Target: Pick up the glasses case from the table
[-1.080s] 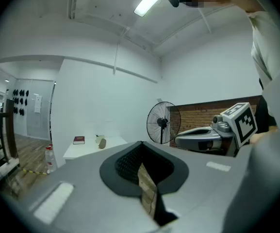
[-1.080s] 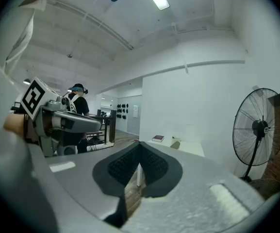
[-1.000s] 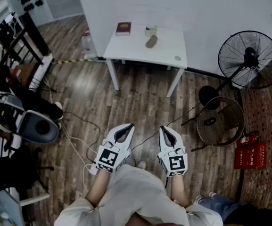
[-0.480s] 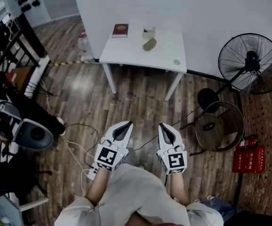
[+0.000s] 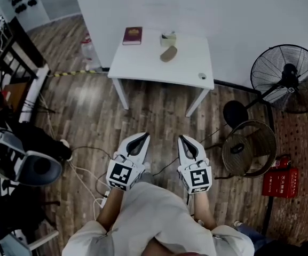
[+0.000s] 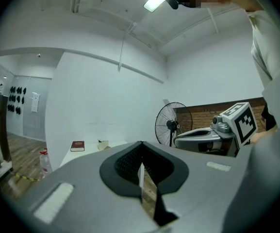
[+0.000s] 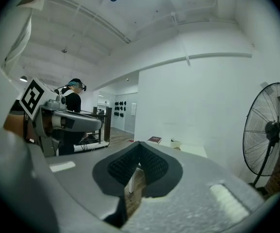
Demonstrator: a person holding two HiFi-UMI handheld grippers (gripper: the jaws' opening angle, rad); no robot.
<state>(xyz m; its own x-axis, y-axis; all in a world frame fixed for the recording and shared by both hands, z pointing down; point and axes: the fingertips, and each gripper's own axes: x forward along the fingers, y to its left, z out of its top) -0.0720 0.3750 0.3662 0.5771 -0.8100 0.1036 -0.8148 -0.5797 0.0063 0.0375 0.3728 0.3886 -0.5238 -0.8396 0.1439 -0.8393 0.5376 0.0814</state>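
The glasses case (image 5: 168, 53), a brown oval, lies on the small white table (image 5: 143, 68) far ahead in the head view, between a dark red book (image 5: 132, 35) and a small cup (image 5: 168, 37). My left gripper (image 5: 142, 136) and right gripper (image 5: 182, 138) are held side by side over the wooden floor, well short of the table, both shut and holding nothing. In the left gripper view the left gripper (image 6: 140, 145) points at the table, where the book (image 6: 77, 145) shows. The right gripper (image 7: 140, 145) faces it too, with the book (image 7: 154, 140) beyond.
A standing fan (image 5: 290, 79) and a round wicker basket (image 5: 249, 148) stand right of the table, a red box (image 5: 282, 183) beyond them. Cables (image 5: 84, 169) trail over the floor at left, near another person with a device (image 5: 15, 156). A bottle (image 5: 88, 47) stands by the table's left side.
The table, fan and basket have slid nearer and lower in the head view as both grippers moved forward together. Both grippers stay shut.
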